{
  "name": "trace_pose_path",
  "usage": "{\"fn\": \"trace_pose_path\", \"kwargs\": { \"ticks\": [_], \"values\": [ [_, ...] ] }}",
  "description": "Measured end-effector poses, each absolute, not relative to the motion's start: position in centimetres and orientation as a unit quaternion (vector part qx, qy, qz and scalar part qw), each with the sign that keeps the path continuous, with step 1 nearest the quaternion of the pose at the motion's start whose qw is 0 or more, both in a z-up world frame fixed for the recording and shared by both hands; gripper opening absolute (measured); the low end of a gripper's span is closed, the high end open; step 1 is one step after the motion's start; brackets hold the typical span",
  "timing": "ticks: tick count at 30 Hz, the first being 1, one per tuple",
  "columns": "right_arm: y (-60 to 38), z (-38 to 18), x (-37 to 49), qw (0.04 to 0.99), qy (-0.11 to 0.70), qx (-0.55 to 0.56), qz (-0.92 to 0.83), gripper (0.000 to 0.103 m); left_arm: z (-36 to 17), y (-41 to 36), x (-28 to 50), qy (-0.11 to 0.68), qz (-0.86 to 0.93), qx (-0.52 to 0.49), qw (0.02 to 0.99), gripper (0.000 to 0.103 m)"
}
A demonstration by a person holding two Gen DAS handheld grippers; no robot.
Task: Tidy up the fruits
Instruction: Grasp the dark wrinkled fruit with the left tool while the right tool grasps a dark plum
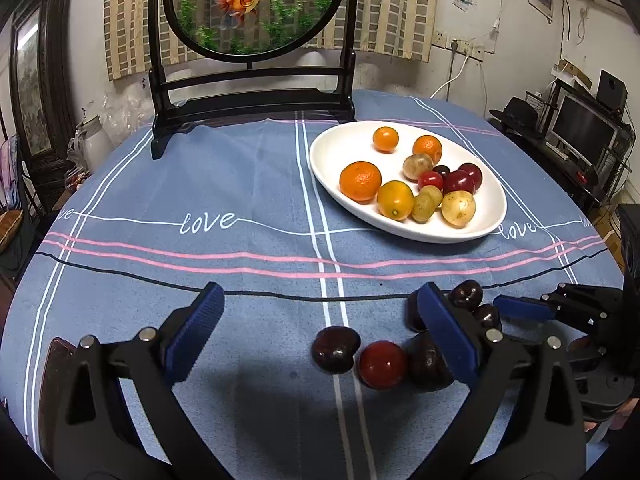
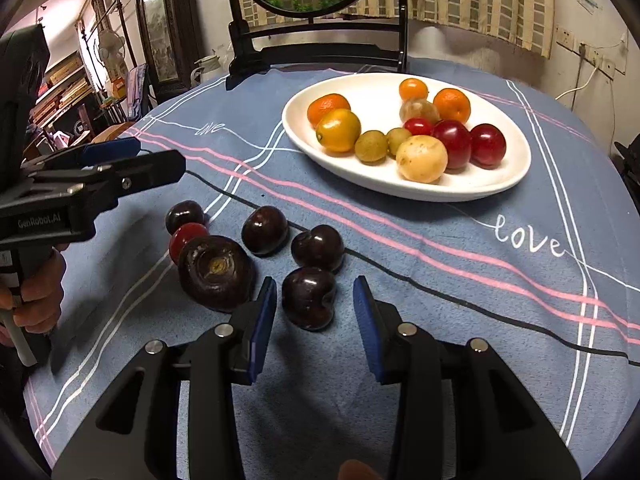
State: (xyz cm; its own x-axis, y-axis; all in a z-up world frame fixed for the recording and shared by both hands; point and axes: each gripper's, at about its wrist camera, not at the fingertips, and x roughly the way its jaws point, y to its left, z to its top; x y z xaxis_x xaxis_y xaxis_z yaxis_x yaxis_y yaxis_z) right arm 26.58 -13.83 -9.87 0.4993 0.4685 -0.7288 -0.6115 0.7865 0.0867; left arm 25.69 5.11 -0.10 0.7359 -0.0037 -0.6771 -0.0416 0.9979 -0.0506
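Note:
A white oval plate (image 1: 332, 148) (image 2: 304, 136) holds oranges, yellow-green fruits and red cherries. Several loose dark cherries lie on the blue tablecloth near me, among them a dark one (image 1: 335, 349) (image 2: 185, 216), a red one (image 1: 382, 364) (image 2: 186, 238) and a large dark round fruit (image 2: 216, 273) (image 1: 426, 362). My left gripper (image 1: 320, 334) is open, its fingers either side of the dark and red cherries. My right gripper (image 2: 315, 322) is open, with a dark cherry (image 2: 309, 298) just ahead between its fingertips, not touching. The right gripper also shows in the left wrist view (image 1: 524, 309).
A black wooden stand with a round goldfish panel (image 1: 252, 92) stands at the table's far side. The table's edge curves round at left and right. Shelves and a monitor (image 1: 584, 128) stand beyond the table on the right.

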Motion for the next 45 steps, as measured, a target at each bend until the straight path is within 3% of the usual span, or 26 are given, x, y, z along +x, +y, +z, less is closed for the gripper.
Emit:
{"fn": "trace_pose_path", "kwargs": {
  "ticks": [11, 16, 20, 25, 30, 32, 43, 45],
  "values": [
    [-13.5, -10.4, 26.8, 0.859, 0.393, -0.099, 0.312, 0.04, 0.1, 5.4, 25.8, 0.363, 0.014, -0.04, 0.931, 0.099],
    [-13.3, -10.5, 26.7, 0.859, 0.393, -0.105, 0.311, 0.029, -0.1, 5.3, 25.8, 0.365, 0.015, -0.036, 0.93, 0.099],
    [-14.3, -9.5, 26.8, 0.866, 0.388, -0.079, 0.305, 0.028, -0.1, 5.1, 25.7, 0.368, 0.002, -0.035, 0.929, 0.099],
    [-15.8, -8.3, 27.3, 0.873, 0.381, -0.048, 0.301, 0.029, 0.3, 0.9, 23.9, 0.353, -0.11, 0.053, 0.927, 0.097],
    [-15.7, -8.4, 27.3, 0.87, 0.384, -0.047, 0.304, 0.029, -1.1, -2.0, 23.0, 0.36, -0.163, 0.128, 0.909, 0.07],
    [-15.6, -8.5, 27.3, 0.87, 0.385, -0.048, 0.305, 0.029, -1.8, -2.3, 23.2, 0.37, -0.164, 0.138, 0.904, 0.065],
    [-15.8, -8.6, 27.3, 0.868, 0.391, -0.039, 0.303, 0.029, -3.9, -3.6, 22.8, 0.368, -0.174, 0.191, 0.893, 0.064],
    [-16.0, -8.6, 27.4, 0.869, 0.392, -0.035, 0.3, 0.029, -4.2, -3.8, 22.9, 0.362, -0.168, 0.202, 0.895, 0.059]
  ]
}}
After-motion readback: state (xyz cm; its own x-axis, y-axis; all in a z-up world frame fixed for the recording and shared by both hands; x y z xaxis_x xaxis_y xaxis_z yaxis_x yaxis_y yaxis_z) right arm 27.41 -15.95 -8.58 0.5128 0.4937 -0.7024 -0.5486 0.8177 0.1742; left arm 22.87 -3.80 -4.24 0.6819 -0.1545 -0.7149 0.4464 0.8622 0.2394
